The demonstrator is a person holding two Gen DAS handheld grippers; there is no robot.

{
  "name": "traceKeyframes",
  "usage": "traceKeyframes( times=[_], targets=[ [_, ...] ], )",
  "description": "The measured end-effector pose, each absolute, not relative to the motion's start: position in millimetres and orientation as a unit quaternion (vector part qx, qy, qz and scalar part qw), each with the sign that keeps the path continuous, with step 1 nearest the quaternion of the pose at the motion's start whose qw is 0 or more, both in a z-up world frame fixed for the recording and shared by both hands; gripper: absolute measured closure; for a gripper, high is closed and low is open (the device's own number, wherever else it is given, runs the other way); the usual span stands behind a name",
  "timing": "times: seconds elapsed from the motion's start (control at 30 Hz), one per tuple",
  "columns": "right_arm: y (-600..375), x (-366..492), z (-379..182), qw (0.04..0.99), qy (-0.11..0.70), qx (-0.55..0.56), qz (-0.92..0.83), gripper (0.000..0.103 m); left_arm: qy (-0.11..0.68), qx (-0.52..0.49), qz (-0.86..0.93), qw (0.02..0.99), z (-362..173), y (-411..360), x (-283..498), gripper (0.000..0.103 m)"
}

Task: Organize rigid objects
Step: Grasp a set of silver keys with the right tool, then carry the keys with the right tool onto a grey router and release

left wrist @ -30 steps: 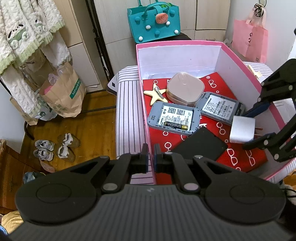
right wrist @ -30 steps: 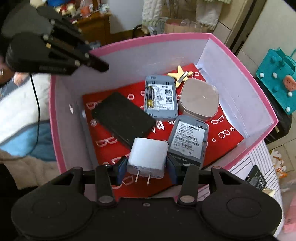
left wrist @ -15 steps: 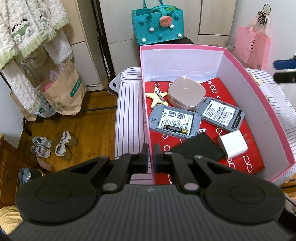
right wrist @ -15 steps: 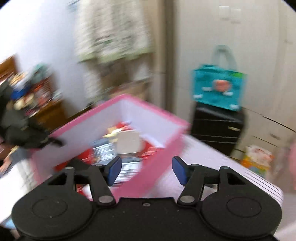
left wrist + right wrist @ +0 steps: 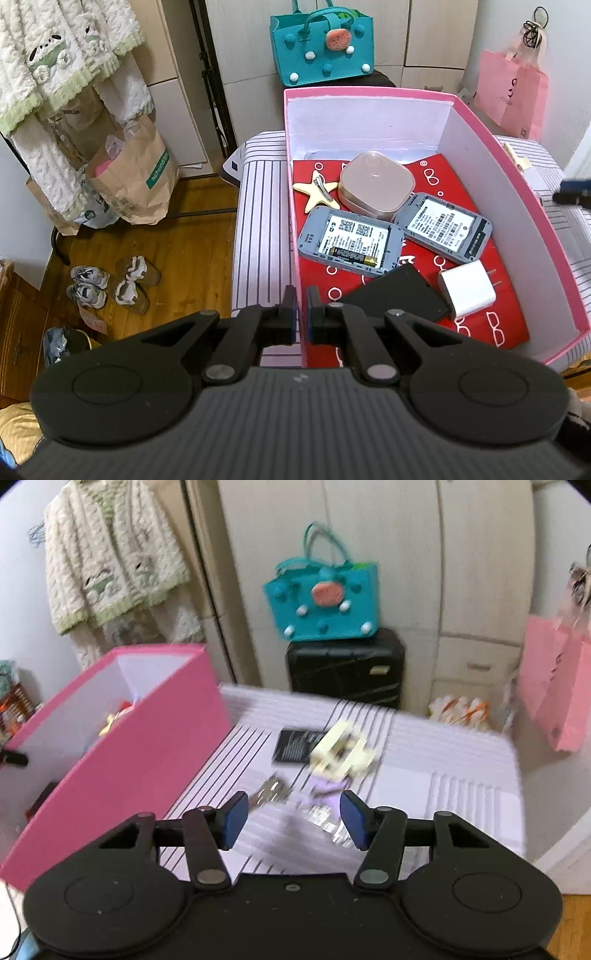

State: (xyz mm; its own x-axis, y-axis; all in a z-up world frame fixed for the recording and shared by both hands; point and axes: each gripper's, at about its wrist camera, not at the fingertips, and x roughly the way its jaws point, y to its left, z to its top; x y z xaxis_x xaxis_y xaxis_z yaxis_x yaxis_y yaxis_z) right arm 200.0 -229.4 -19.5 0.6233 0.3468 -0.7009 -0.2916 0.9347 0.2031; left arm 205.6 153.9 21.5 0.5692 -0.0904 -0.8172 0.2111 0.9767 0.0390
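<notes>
Cream clip point(image 5: 341, 755) beyond (empty) right claw point(image 5: 293, 819)

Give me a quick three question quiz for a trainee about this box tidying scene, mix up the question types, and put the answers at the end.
1. True or false: the white charger lies inside the pink box.
2. Multiple choice: the left gripper is A) clamped on the box's near wall, B) holding the star clip, C) wide open over the floor.
3. Fill in: the right gripper is ____ and empty, above the striped cloth, where a cream piece and a black card lie outside the box.

Key: 1 true; 2 A; 3 open.
</notes>
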Motion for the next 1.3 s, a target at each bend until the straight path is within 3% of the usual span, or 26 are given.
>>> traceKeyframes(
  times=[0.2, 0.3, 0.63, 0.67, 0.73, 1.3],
  targets=[
    [-204.9, 193.7, -36.0, 0.903, 0.378, -0.019, 0.204, 0.044, 0.464, 0.062, -0.084, 0.880, 20.9, 155.2, 208.1, 0.099],
    [-197.2, 203.0, -40.6, 0.914, 0.359, -0.048, 0.186, 0.056, 0.460, 0.063, -0.081, 0.882, 20.0, 153.3, 208.5, 0.099],
    [-179.7, 233.1, -55.8, 0.920, 0.348, -0.091, 0.158, 0.057, 0.455, 0.059, -0.081, 0.885, 20.6, 154.1, 209.1, 0.099],
    [-178.8, 234.0, -58.0, 0.918, 0.353, -0.087, 0.161, 0.064, 0.455, 0.059, -0.081, 0.885, 20.5, 154.0, 209.3, 0.099],
    [-178.9, 235.6, -59.3, 0.915, 0.361, -0.076, 0.165, 0.098, 0.454, 0.060, -0.081, 0.885, 20.5, 153.9, 209.1, 0.100],
    [-162.8, 198.2, 35.2, 0.923, 0.307, -0.009, 0.232, 0.098, 0.437, 0.073, -0.089, 0.892, 21.2, 153.9, 202.9, 0.100]
  ],
)
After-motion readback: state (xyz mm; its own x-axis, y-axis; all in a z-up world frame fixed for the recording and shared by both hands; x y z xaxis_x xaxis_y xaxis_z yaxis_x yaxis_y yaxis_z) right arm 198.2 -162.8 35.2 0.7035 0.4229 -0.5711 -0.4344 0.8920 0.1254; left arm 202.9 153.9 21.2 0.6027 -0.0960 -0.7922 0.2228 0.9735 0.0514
